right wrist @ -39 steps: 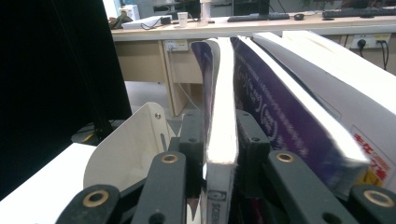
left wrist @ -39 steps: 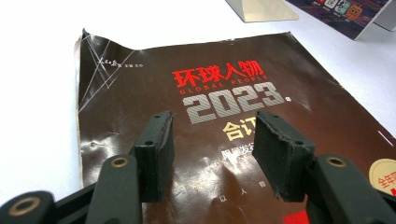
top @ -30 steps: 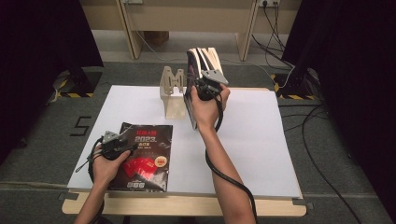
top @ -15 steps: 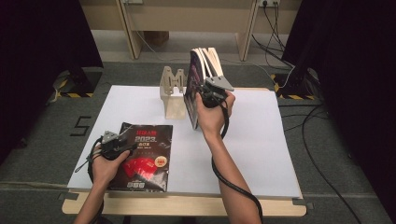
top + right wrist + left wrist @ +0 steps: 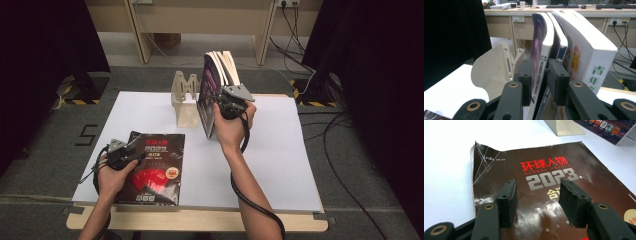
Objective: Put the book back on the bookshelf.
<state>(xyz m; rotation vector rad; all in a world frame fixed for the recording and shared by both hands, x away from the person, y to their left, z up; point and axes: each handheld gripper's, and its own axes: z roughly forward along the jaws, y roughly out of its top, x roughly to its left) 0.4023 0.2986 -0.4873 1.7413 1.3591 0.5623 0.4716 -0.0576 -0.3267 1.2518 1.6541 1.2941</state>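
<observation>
The purple book [image 5: 539, 47] stands upright at the back of the table [image 5: 280, 165], first in a row of standing books [image 5: 584, 55] and just beside the cream bookend [image 5: 495, 67]. My right gripper [image 5: 539, 82] pinches it: one jaw lies against its cover, the other sits in the gap between it and the next book, both pressing on its lower spine edge. In the high view my right hand [image 5: 231, 125] holds that gripper up at the row's near end.

The dark magazine [image 5: 152, 167] lies flat at the table's front left, its top left corner torn and creased. My left gripper [image 5: 537, 202] hovers over its cover with jaws spread, nothing between them. My left hand [image 5: 114, 175] rests at the magazine's left edge.
</observation>
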